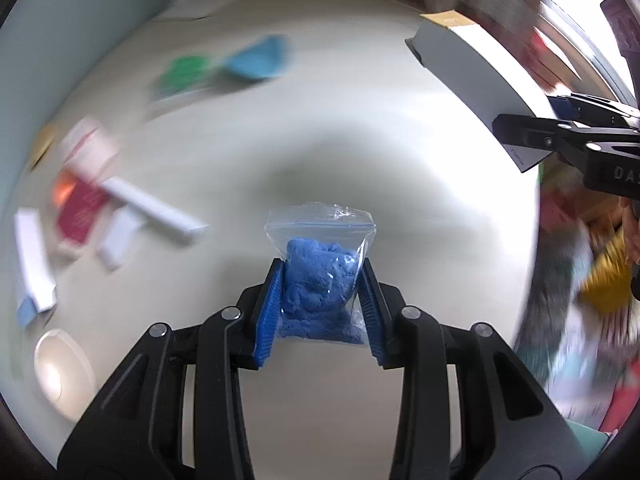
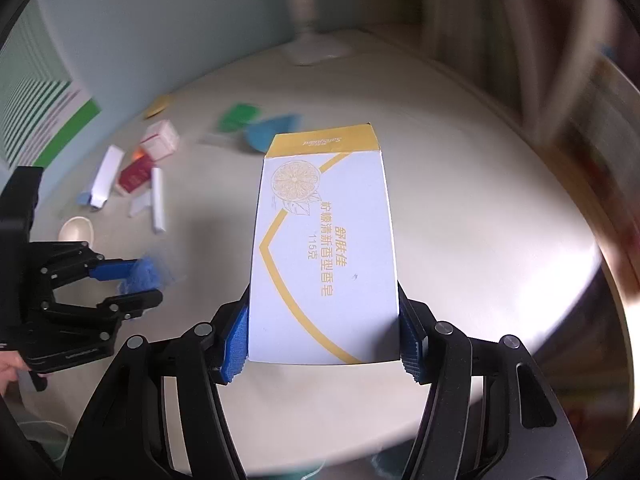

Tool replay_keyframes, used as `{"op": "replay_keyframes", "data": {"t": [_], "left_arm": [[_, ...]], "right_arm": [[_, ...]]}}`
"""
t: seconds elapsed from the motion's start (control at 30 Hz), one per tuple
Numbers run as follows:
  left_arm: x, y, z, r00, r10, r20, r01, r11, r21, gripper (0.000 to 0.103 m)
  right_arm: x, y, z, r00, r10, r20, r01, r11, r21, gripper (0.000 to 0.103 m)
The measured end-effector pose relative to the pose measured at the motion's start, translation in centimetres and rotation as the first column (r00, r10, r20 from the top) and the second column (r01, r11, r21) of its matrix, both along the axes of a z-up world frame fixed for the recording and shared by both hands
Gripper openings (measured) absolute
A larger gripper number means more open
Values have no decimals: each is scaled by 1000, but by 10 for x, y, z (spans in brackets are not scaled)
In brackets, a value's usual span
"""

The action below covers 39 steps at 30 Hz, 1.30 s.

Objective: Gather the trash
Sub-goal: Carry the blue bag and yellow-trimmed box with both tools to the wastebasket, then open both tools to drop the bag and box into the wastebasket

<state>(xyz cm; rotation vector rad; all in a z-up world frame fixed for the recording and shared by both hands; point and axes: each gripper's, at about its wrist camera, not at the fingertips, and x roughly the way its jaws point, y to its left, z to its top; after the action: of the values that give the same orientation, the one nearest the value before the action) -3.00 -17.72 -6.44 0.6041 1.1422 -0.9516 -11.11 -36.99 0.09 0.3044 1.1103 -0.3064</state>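
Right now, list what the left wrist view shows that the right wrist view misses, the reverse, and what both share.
Left only: the clear zip bag's sealed top and the blue lump inside, gripped by the left gripper.
Right only: the white-and-yellow soap box's printed lemon face, clamped in the right gripper; a white lamp base.
Both: the pale round table, scattered cartons, a white dish.

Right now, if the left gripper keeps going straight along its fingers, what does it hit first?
Probably bare table. The left gripper, shut on the bag of blue material, points steeply down at the pale top; no clutter directly ahead. Depth is unclear.
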Motion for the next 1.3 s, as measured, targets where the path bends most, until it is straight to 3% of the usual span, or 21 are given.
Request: {"op": "replay_keyframes", "data": {"t": [0.1, 0.27, 0.5, 0.67, 0.73, 1.0, 1.17, 1.3], "left_arm": [[-40, -30, -5, 991, -136, -15, 136, 991, 3, 35], [-119, -77, -13, 947, -318, -43, 319, 948, 7, 35], [-226, -132, -34, 886, -454, -97, 458, 888, 23, 35], [-291, -158, -69, 843, -516, -155, 532, 842, 89, 35], [-312, -168, -90, 828, -529, -184, 554, 824, 123, 35], [-350, -191, -161, 808, -512, -293, 576, 791, 206, 35], [-366, -207, -214, 817, -450, -360, 549, 797, 251, 35], [-373, -211, -260, 817, -427, -387, 550, 779, 301, 35]], "right_arm": [[-64, -13, 4, 990, -139, -9, 139, 990, -12, 61], [-181, -29, 3, 938, -345, -39, 344, 939, -12, 61], [-299, -50, -24, 865, -492, -98, 496, 868, 30, 61], [-360, -61, -58, 839, -523, -150, 538, 838, 89, 61], [-378, -65, -75, 830, -528, -177, 551, 826, 120, 61], [-428, -64, -160, 809, -511, -291, 579, 778, 242, 61], [-444, -68, -217, 784, -517, -343, 613, 733, 296, 61], [-455, -75, -266, 756, -535, -376, 650, 678, 344, 61]]}}
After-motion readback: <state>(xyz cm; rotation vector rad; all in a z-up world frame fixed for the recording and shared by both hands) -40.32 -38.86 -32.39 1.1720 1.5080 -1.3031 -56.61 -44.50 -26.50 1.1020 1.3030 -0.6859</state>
